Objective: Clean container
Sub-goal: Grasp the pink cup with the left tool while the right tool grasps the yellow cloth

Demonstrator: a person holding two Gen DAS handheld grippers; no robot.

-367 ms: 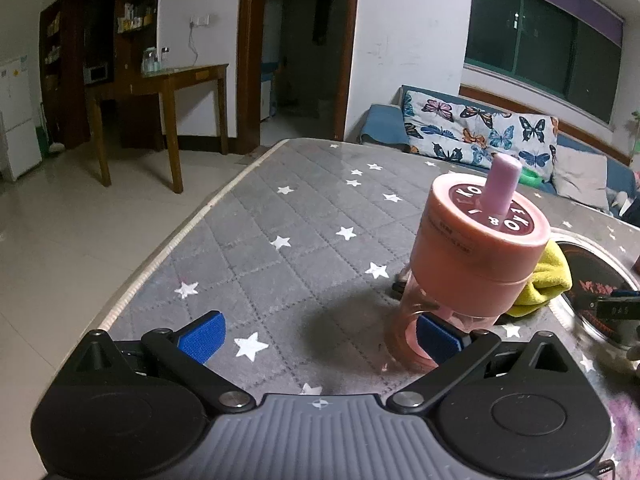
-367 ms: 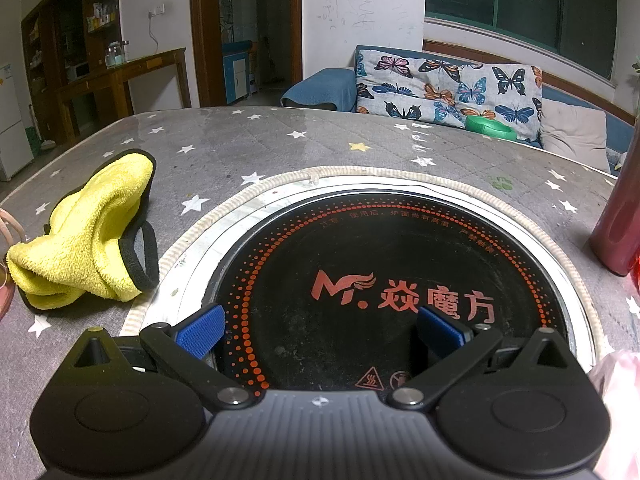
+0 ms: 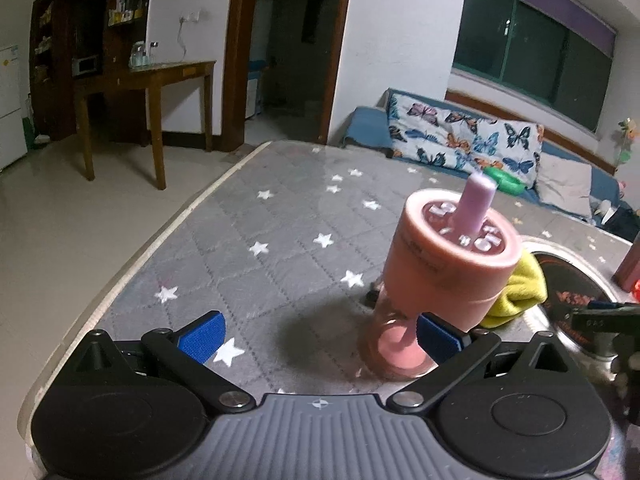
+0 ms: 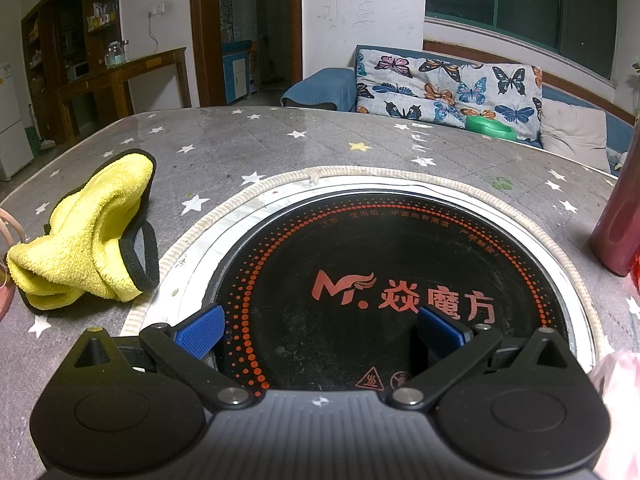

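Note:
A pink container (image 3: pixel 448 276) with a wide pink lid and a pale purple spout stands on the grey star-patterned table cover (image 3: pixel 280 264). It looks blurred and leans to the right. My left gripper (image 3: pixel 320 334) is open, and its right blue pad (image 3: pixel 438 336) sits just in front of the container's clear base; I cannot tell if it touches. A yellow cloth (image 4: pixel 88 236) with a black edge lies crumpled left of the round cooktop (image 4: pixel 400 280). My right gripper (image 4: pixel 320 330) hangs open over the cooktop's near edge, holding nothing.
A dark red bottle (image 4: pixel 618 224) stands at the cooktop's right side. Something pale pink (image 4: pixel 620 408) shows at the lower right. The table's left edge (image 3: pixel 168 236) drops to a tiled floor. A sofa with butterfly cushions (image 4: pixel 448 84) lies beyond the table.
The pink container has shifted slightly left in the left wrist view and is now blurred. The right wrist view is the same as before.

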